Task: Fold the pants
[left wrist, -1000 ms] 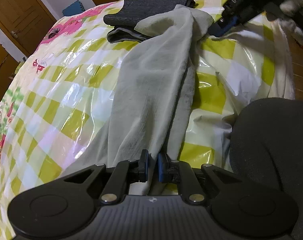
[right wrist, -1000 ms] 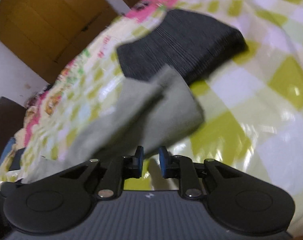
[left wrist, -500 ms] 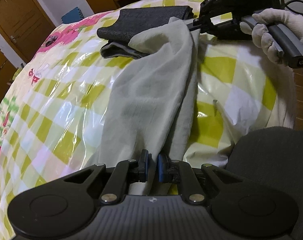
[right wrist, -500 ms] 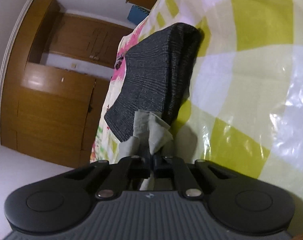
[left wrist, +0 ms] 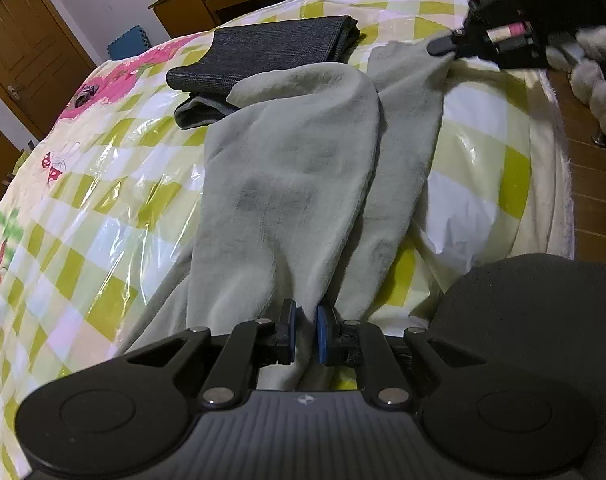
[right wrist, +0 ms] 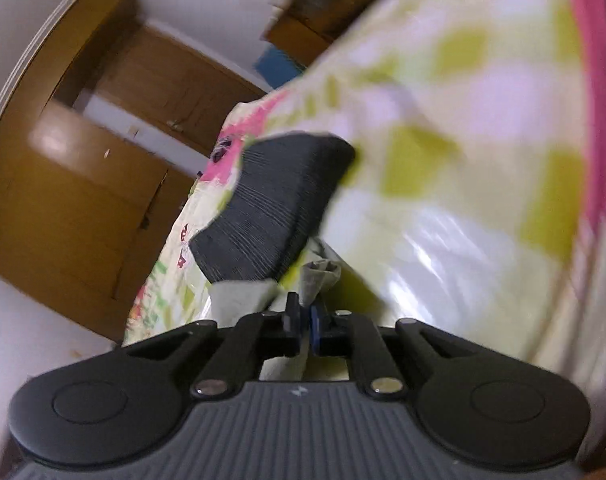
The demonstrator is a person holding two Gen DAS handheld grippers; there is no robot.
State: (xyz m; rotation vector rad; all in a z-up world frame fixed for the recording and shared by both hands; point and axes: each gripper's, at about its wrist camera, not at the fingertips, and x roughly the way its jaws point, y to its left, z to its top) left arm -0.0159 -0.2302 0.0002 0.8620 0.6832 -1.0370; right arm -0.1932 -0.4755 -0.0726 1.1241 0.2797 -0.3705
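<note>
Pale grey-green pants (left wrist: 295, 168) lie stretched along a bed with a yellow-checked plastic cover (left wrist: 83, 208). My left gripper (left wrist: 303, 332) is shut on their near end, cloth bunched between its blue pads. My right gripper (left wrist: 443, 46), held by a gloved hand (left wrist: 595, 64), grips the far corner at the upper right and pulls it taut. In the right wrist view, which is blurred, a fold of the pants (right wrist: 319, 276) sticks out between the pads of the right gripper (right wrist: 305, 316); its jaws are opening slightly.
A folded dark grey garment (left wrist: 271, 52) lies on the bed just beyond the pants, also in the right wrist view (right wrist: 279, 208). A black chair seat (left wrist: 535, 320) sits at the bed's near right edge. Wooden doors (left wrist: 19, 40) and a wardrobe (right wrist: 83, 184) stand behind.
The right gripper closed on the pants' far end, rolled, and carried it to the right, away from the dark garment, spreading the cloth. The left gripper kept its hold and place.
</note>
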